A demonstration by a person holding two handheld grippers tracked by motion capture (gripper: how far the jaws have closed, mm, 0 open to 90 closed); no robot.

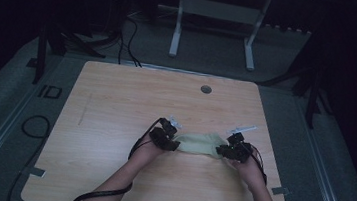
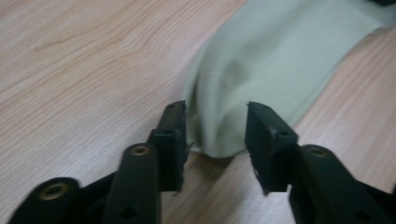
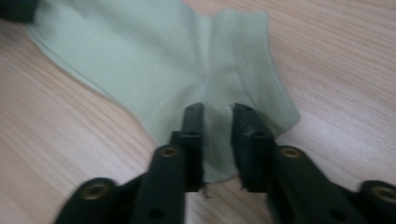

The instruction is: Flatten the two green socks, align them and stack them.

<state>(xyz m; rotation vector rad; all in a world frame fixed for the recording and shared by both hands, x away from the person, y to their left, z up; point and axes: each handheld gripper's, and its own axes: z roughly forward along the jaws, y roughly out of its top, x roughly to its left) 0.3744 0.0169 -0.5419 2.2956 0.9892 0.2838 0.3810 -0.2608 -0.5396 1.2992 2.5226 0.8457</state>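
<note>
A pale green sock [image 1: 201, 144] lies flat on the wooden table [image 1: 116, 99], a little right of centre and stretched left to right between my two grippers. My left gripper [image 1: 175, 145] stands at its left end. In the left gripper view the rounded toe end of the sock [image 2: 261, 70] lies between the jaws of the left gripper [image 2: 215, 109], which stand well apart and do not press it. My right gripper [image 1: 221, 150] is at the other end. There the ribbed cuff end of the sock [image 3: 154, 60] runs into the narrow gap of the right gripper [image 3: 218, 109], with cloth showing between the pads.
A round grommet hole [image 1: 206, 89] sits near the table's far edge. Behind the table stands a white frame on two legs [image 1: 176, 35]. Black cables [image 1: 38, 126] loop on the floor at the left. Both forearms enter from the bottom edge.
</note>
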